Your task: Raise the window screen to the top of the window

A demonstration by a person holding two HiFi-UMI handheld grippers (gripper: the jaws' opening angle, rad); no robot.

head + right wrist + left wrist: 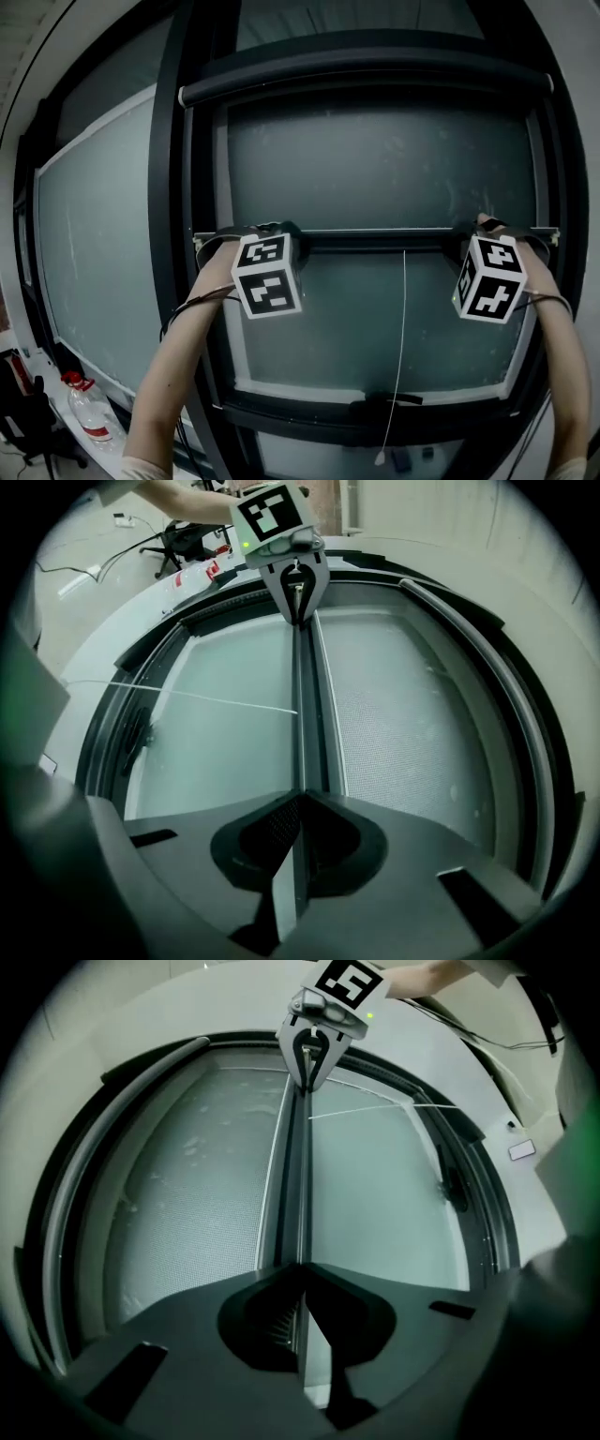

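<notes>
The window screen's grey mesh (375,169) hangs from a dark roller (356,80) at the top of the window. Its bottom bar (375,234) runs level about halfway up the frame. My left gripper (286,232) is shut on the bar's left end and my right gripper (473,230) on its right end. In the left gripper view the jaws (300,1265) pinch the bar (292,1176), with the right gripper (309,1072) at its far end. The right gripper view shows the same: jaws (300,794) closed on the bar (305,696), left gripper (296,602) beyond.
A thin white pull cord (401,347) hangs from the bar down past a dark window handle (389,400). Bare glass (356,328) lies below the bar. A plastic bottle (89,412) stands on the sill at lower left, beside a second large pane (94,253).
</notes>
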